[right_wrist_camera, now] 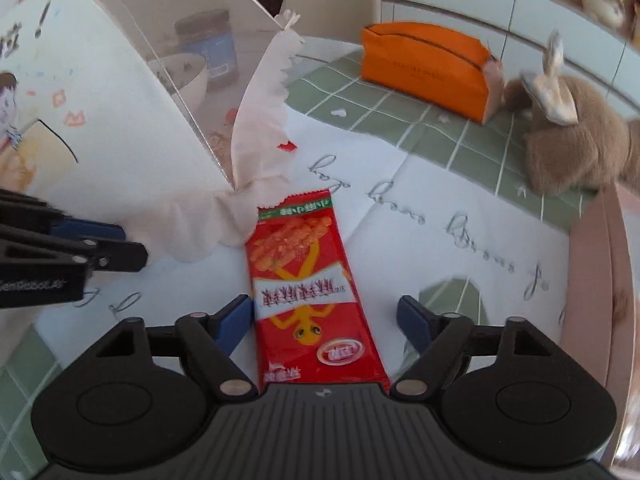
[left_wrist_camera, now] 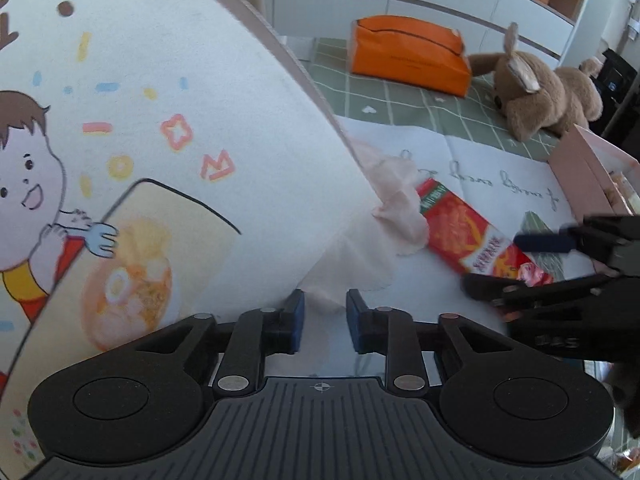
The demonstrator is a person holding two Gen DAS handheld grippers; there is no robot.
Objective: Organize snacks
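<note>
The red snack pack (right_wrist_camera: 310, 292) lies flat on the tabletop (right_wrist_camera: 420, 220), not picked up yet. The right claw (right_wrist_camera: 326, 320) is open around it. The left claw (left_wrist_camera: 325, 320) pinches the cover's frilly edge (left_wrist_camera: 344, 276).

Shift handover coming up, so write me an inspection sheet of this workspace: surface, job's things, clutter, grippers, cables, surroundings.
Surface: table under a green checked cloth, with a white sheet bearing handwriting laid over it.
Job's things: red snack packet flat on the white sheet; large cartoon-printed cover with a pale frilled edge; pink box at the right edge.
Clutter: orange pouch, brown plush toy; bowl and jar seen through the cover's clear panel.
Grippers: left gripper shut on the frilled edge; right gripper open, straddling the packet, pads apart from it.
Cables: nothing seen.
Surroundings: chair, white cabinets, shelf with ornaments.
</note>
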